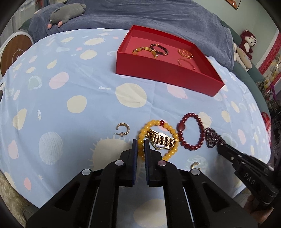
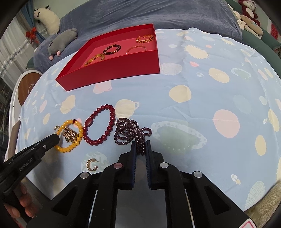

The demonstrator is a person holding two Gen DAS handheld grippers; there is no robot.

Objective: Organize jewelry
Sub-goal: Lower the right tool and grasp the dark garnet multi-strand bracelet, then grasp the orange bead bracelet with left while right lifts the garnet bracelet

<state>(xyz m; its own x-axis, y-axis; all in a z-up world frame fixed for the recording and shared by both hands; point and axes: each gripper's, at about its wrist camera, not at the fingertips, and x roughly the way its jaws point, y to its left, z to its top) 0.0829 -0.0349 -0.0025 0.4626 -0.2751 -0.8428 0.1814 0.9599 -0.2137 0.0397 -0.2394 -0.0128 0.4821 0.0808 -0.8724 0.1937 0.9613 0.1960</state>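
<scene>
We see a bed spread with a pale blue planet-print sheet (image 1: pixel 73 91), a blue-grey blanket (image 1: pixel 158 15) behind it, a grey plush animal (image 1: pixel 66 13), stuffed toys (image 1: pixel 245 47) by the wall, and curtains (image 2: pixel 10 52) at left.

Left gripper (image 1: pixel 140 149) angled steeply down, jaws closed on yellow bead bracelet (image 1: pixel 168 129). Right gripper (image 2: pixel 140 149) likewise, clamped on dark purple bead strand (image 2: pixel 128 129). Fingers (image 2: pixel 26 201) at lower left.

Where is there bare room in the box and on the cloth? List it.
Box: its near-left floor is bare; bracelets fill the rest. Cloth: open between the box and the row of bracelets, and all along its right side. Crowded: the near row, where the left gripper pinches the yellow bracelet and the right gripper the purple strand.
</scene>
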